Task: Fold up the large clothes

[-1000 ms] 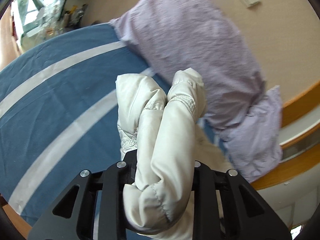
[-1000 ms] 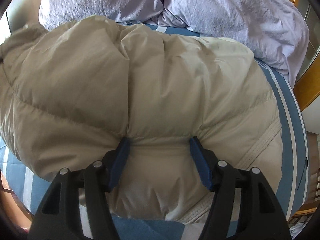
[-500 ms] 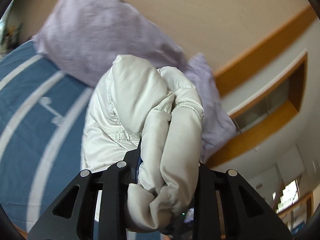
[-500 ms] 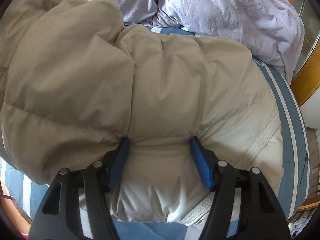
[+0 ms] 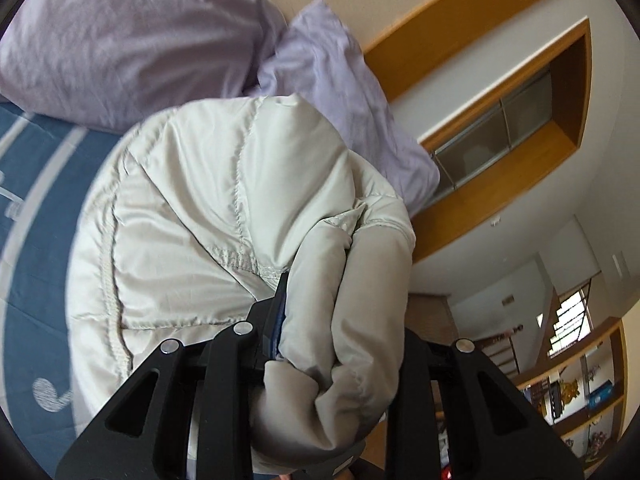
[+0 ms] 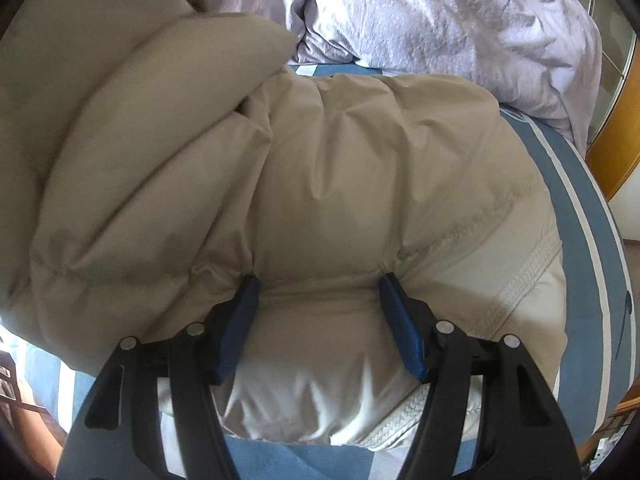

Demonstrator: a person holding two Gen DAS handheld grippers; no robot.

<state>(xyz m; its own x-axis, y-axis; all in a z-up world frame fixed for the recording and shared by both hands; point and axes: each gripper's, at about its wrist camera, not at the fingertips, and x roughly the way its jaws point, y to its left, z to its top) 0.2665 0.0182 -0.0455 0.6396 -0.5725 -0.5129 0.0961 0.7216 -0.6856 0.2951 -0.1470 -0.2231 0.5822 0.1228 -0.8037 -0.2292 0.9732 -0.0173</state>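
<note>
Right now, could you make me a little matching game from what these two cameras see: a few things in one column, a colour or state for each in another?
Things:
1. puffer jacket
2. pillows
3. bedspread
4. left gripper

Colour or state:
A. blue with white stripes
B. lilac, crumpled
C. jaws clamped on a bunched fold of cloth
D. pale beige, quilted, lying on the bed

Pairs: 1-D, 2-B, 3-A, 4-C
</note>
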